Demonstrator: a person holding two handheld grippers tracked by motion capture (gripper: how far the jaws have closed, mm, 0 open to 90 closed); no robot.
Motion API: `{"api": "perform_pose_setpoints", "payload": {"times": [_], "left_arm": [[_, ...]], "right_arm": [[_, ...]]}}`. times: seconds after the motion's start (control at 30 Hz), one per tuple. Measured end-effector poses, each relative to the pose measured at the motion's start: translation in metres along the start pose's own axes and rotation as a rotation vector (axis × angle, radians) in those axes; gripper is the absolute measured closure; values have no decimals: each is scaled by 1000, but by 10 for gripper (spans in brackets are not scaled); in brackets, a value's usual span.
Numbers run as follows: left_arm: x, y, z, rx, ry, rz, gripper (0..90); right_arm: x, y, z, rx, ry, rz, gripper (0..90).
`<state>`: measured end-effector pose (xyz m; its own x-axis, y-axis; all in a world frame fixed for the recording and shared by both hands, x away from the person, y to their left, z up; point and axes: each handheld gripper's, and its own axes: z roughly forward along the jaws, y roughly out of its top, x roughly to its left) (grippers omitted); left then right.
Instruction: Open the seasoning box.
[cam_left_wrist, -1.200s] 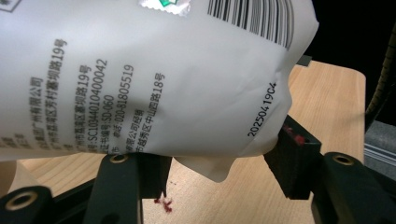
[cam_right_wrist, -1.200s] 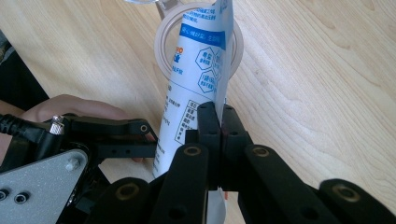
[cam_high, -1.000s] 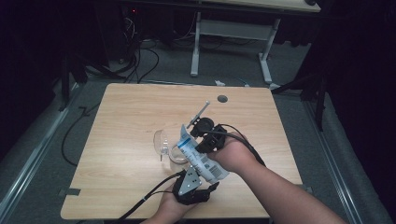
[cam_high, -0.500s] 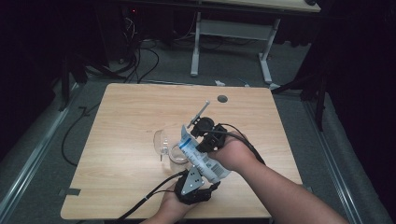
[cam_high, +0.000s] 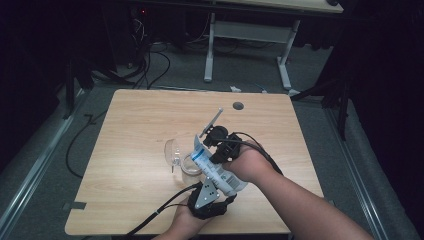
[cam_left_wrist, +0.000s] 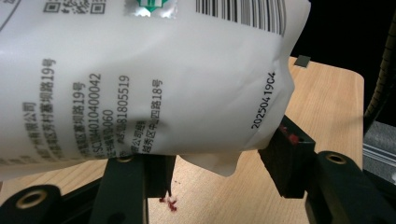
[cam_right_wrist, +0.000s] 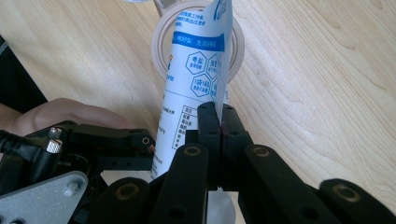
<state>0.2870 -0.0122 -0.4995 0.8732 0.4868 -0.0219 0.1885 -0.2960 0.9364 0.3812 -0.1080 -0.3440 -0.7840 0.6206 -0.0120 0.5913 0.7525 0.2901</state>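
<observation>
Two views are differing: the left hand-held gripper (cam_left_wrist: 219, 175) view is showing "2025041 9C4" printed on the white pouch (cam_left_wrist: 140, 79), its jaws closing around it, while the right hand-held gripper (cam_right_wrist: 219, 119) is pinching the pouch's edge.

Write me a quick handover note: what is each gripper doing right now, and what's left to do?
Right gripper: shut on the white pouch, pinching its side edge.
Left gripper: its jaws have just been closing around the pouch's lower end; a firm grip cannot be confirmed.
Things: the pouch is held tilted, its far end over the mouth of the clear jar, which stands on the table.
Done: pouch lifted and lined up with the jar.
Left: probably secure the lower end, tip the contents into the jar, then set the pouch down. No contents are seen flowing.
</observation>
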Motion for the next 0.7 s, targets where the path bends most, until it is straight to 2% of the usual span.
{"api": "perform_pose_setpoints", "payload": {"times": [0.27, 0.43, 0.7], "left_arm": [[1, 2, 1, -14, 7, -45, 504], [2, 2, 0, -11, 8, -49, 508], [1, -1, -3, -35, 3, -65, 530]], "right_arm": [[2, 3, 5, 3, -5, 8, 900], [1, 6, 6, 8, -1, 6, 899], [1, 5, 4, 6, -5, 1, 897]]}}
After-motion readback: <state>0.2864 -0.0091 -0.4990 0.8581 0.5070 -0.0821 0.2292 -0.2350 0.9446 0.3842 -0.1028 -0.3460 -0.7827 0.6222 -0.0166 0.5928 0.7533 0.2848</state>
